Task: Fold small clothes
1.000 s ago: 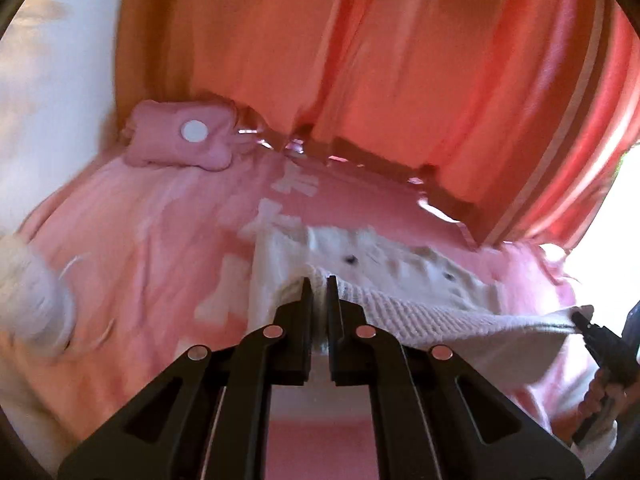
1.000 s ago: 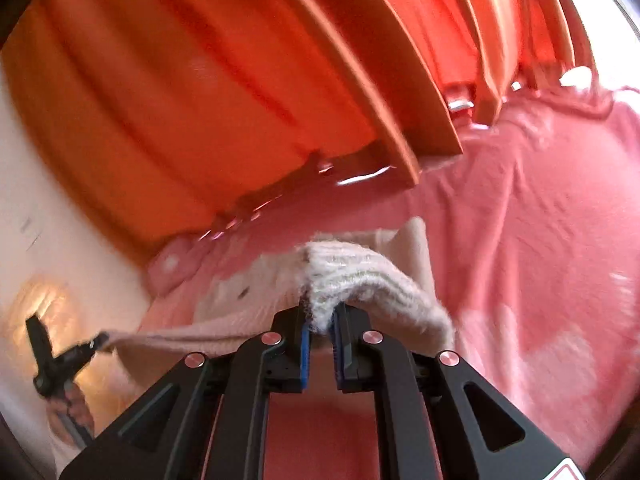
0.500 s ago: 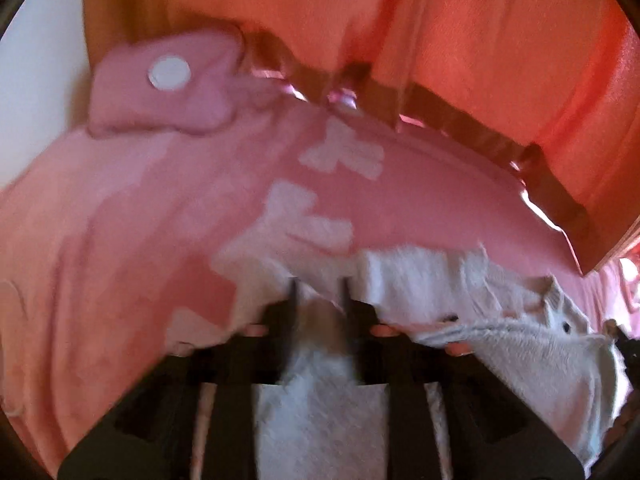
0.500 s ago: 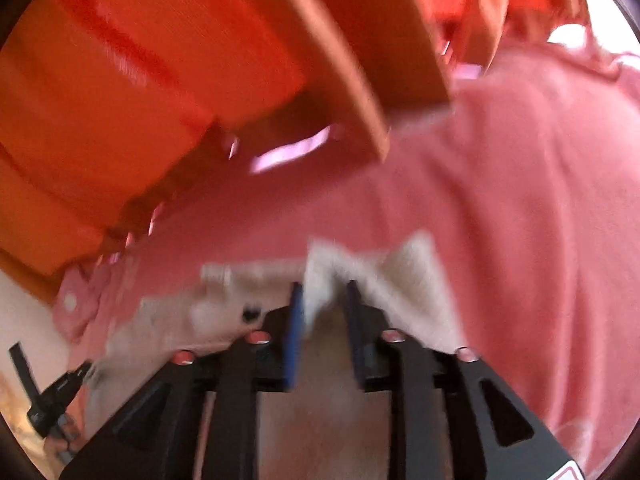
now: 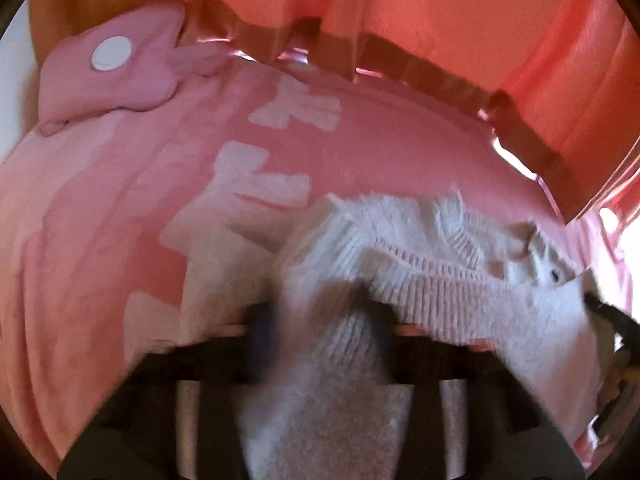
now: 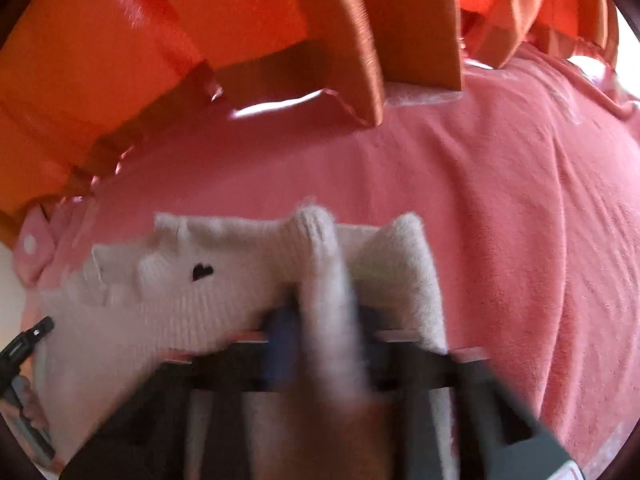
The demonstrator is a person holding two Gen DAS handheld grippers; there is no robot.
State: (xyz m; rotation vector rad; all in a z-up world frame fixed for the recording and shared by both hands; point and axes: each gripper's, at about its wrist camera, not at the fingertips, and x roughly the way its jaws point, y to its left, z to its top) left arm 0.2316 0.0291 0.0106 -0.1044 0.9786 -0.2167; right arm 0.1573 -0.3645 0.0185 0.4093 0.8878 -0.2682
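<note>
garment: a small cream knit sweater [image 5: 436,280] is laid on a pink blanket [image 5: 100,240], its far hem spread flat and its near edge bunched up toward both cameras.
left gripper [image 5: 320,320]: the jaws have just been closing, with a ridge of the knit standing between them; through the blur they appear pinched on that fold.
right gripper [image 6: 320,316]: the jaws are brought together on a raised fold of the same sweater, with cloth draped over the fingers.
step in hand: by judgement, the near edge is gripped at two points so that it can be carried over the body of the sweater.
next move: both pinches would need to be lifted together and swung toward the far hem, kept level with each other so the fold lands straight, then let go.
surroundings: orange curtains [image 6: 160,60] hang behind the bed, and a pink pillow [image 5: 112,72] with a white dot lies at the far left.
</note>
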